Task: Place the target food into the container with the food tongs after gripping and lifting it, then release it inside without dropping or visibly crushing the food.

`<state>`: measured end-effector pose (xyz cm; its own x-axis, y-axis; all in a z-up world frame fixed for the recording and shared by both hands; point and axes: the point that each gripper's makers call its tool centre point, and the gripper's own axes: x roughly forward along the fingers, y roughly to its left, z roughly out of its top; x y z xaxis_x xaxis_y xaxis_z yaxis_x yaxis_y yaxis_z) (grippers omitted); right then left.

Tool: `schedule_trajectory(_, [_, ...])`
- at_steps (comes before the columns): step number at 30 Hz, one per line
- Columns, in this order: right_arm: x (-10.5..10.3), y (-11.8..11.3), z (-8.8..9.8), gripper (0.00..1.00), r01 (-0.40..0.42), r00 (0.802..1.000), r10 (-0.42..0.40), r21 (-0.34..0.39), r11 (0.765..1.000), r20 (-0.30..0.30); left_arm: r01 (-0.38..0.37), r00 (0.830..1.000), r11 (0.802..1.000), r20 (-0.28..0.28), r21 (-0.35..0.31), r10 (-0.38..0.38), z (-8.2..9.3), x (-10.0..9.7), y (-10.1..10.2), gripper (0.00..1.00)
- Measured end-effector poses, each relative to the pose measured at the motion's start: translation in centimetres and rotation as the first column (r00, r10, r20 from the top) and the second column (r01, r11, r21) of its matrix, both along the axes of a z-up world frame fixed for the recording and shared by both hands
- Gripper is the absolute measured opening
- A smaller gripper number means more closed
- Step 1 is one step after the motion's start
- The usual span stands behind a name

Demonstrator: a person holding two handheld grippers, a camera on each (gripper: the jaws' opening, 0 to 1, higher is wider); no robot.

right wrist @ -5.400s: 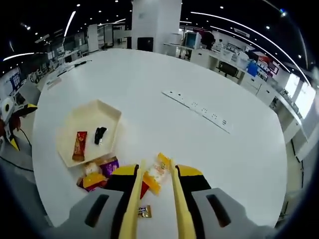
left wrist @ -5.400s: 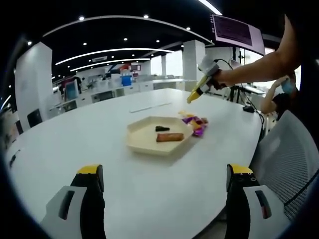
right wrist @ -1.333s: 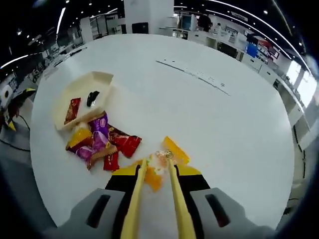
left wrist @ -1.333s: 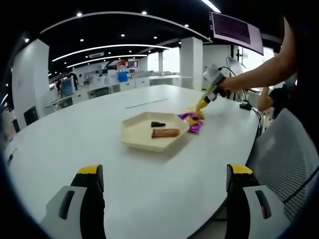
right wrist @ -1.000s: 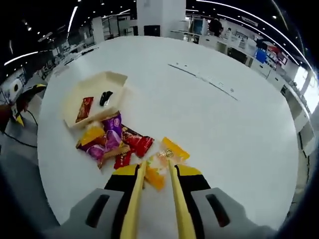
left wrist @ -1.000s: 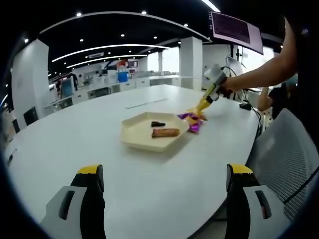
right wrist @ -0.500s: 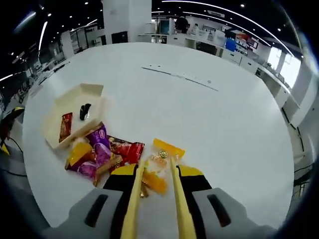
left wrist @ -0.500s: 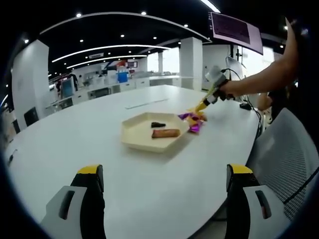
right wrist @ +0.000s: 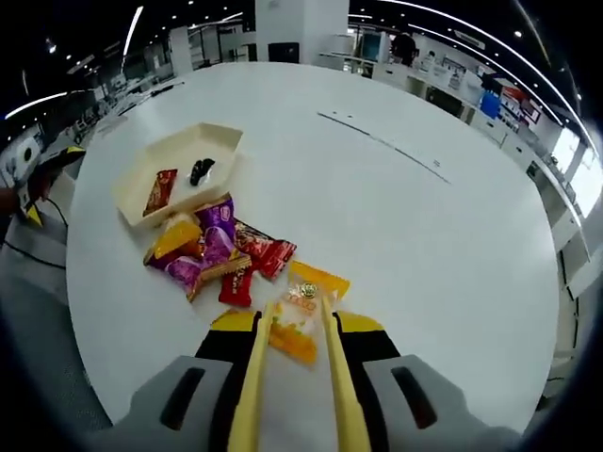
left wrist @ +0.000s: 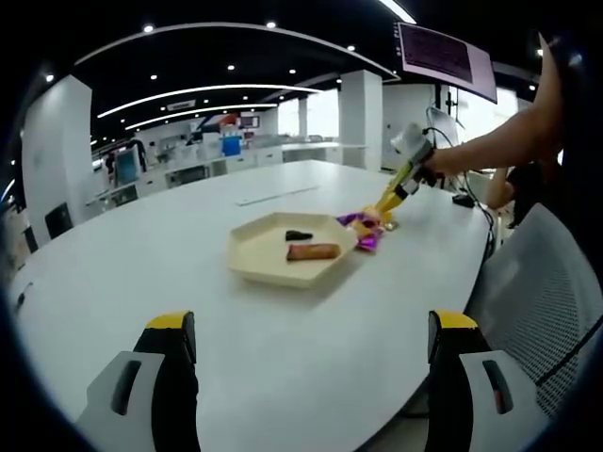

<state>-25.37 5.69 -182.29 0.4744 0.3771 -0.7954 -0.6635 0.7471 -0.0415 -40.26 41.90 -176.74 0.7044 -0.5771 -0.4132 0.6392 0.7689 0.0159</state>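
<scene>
A cream hexagonal tray sits on the white table and holds a red-brown bar and a small black piece. Beside the tray lies a pile of wrapped snacks. My right gripper is shut on yellow food tongs, and an orange-and-clear packet is pinched between the tong arms, just off the pile. In the left gripper view, the tray, the pile and the right gripper lie far ahead. My left gripper stands open, low over the table.
A long power strip runs across the table beyond the snacks. A grey mesh chair stands at the table's edge on the right of the left gripper view. A person's arm reaches in behind the right gripper.
The right view has swung over the table while the orange packet kept its place between the tong arms. Five seconds ago the tongs hung over the pile. The left gripper has not moved.
</scene>
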Motion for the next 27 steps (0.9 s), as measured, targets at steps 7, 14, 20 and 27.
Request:
schedule_trajectory(7, [0.1,-0.4,0.1,0.30,0.126,0.992,-0.125,0.050,0.991,-0.024,-0.002,1.000,1.000,0.000,0.002,0.002,0.0,0.0,0.0,0.99])
schedule_trajectory(14, [0.4,-1.3,-0.7,0.30,0.244,0.967,-0.235,0.096,0.965,-0.094,-0.001,1.000,1.000,-0.002,0.004,0.001,-0.1,0.0,0.0,0.99])
schedule_trajectory(20, [0.9,-1.5,-1.6,0.30,0.288,0.950,-0.266,0.128,0.949,-0.166,0.003,1.000,1.000,-0.005,0.009,-0.003,-0.2,-0.1,-0.1,0.99])
schedule_trajectory(27, [1.3,-0.9,-1.1,0.24,0.199,0.977,-0.193,0.053,0.979,-0.092,0.002,1.000,1.000,-0.008,0.009,-0.002,-0.3,-0.1,0.0,0.99])
